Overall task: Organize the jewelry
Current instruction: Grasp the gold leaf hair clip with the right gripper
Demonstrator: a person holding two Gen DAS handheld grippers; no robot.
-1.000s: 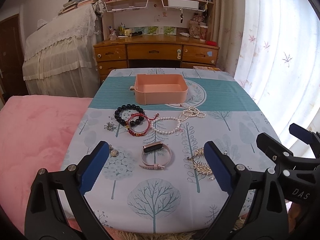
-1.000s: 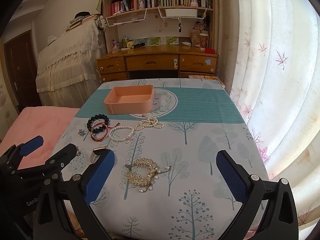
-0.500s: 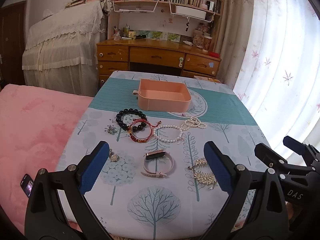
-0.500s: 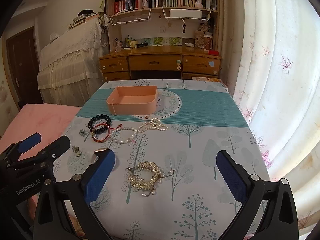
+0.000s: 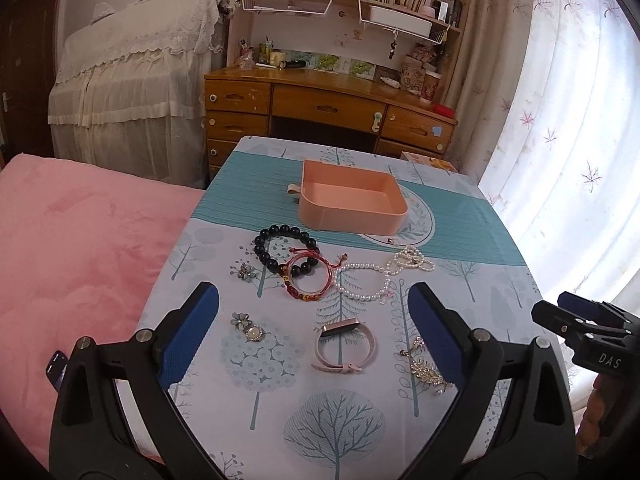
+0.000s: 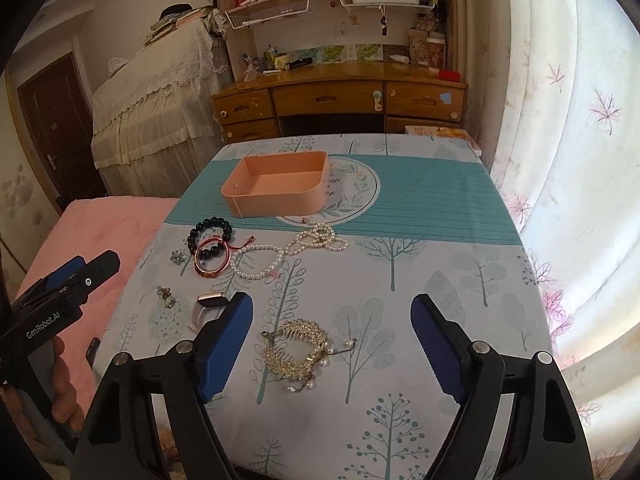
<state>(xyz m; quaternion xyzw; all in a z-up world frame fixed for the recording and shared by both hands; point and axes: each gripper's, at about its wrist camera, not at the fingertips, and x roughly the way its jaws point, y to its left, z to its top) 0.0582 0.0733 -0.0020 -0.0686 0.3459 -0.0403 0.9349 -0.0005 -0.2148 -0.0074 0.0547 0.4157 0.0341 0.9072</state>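
Observation:
An empty pink box (image 5: pixel 350 204) (image 6: pixel 276 189) stands at the table's middle. In front of it lie a black bead bracelet (image 5: pixel 280 246), a red bangle (image 5: pixel 308 284), a pearl necklace (image 5: pixel 384 276) (image 6: pixel 288 252), a pink watch band (image 5: pixel 346 346), brooches (image 5: pixel 247 326) and a gold hair comb (image 6: pixel 298 350). My left gripper (image 5: pixel 314 336) is open above the near edge, over the watch band. My right gripper (image 6: pixel 332 346) is open, over the gold comb. Both are empty.
The table (image 6: pixel 440 280) has a tree-print cloth with a teal stripe. A pink bed (image 5: pixel 72 248) lies to the left, a curtain (image 6: pixel 560 120) to the right, a wooden desk (image 5: pixel 320 108) behind. A small flower brooch (image 5: pixel 245 272) lies near the left edge.
Both grippers have drawn back and risen a little; the left view has swung so the table sits further right. Jewelry has not moved. Both stay open.

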